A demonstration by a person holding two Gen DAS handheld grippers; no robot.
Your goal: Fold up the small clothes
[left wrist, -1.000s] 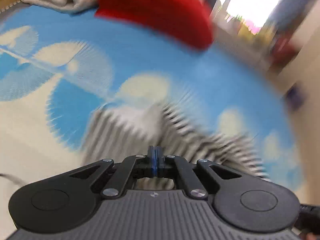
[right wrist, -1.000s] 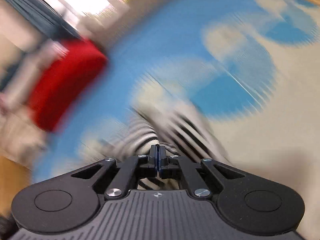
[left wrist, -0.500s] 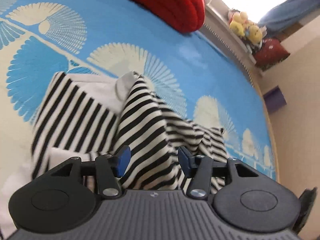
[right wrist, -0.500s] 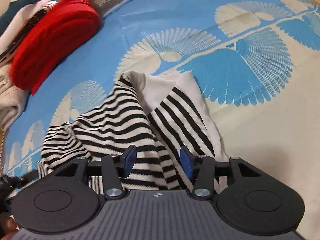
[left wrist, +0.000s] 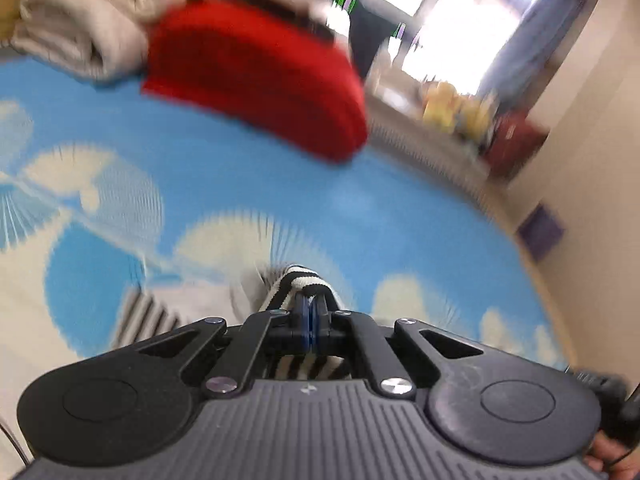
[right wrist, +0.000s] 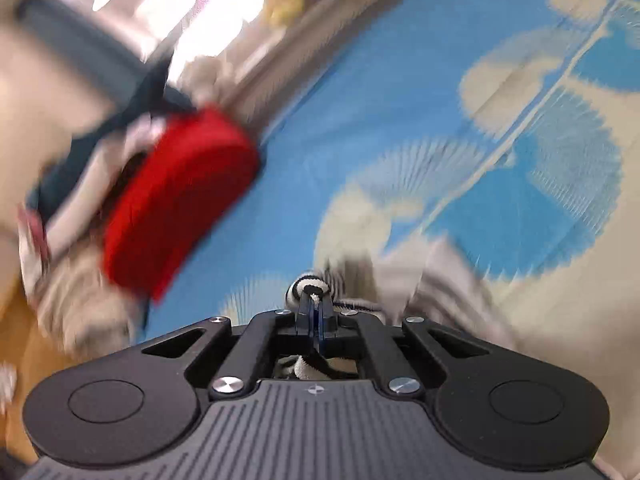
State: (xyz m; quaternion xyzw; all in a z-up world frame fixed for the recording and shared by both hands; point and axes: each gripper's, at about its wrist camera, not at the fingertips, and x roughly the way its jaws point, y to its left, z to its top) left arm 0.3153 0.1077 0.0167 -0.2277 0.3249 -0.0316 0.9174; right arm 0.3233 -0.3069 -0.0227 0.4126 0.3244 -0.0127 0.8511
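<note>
Striped garment (left wrist: 298, 280) pinched inside left hand-held gripper (left wrist: 311, 312)

Left gripper (left wrist: 311, 312) showing black linkages, blue pads, silver screws, ribbed grey housing, right gripper (right wrist: 315, 312) looking identical

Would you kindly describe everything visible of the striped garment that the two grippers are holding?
The striped garment is a soft knit with black and off-white stripes and a plain pale inner side. The left gripper is shut on one bunched fold of it, and the right gripper is shut on another. The rest trails down, blurred, onto the blue and cream patterned bedspread. Its full shape cannot be made out.
</note>
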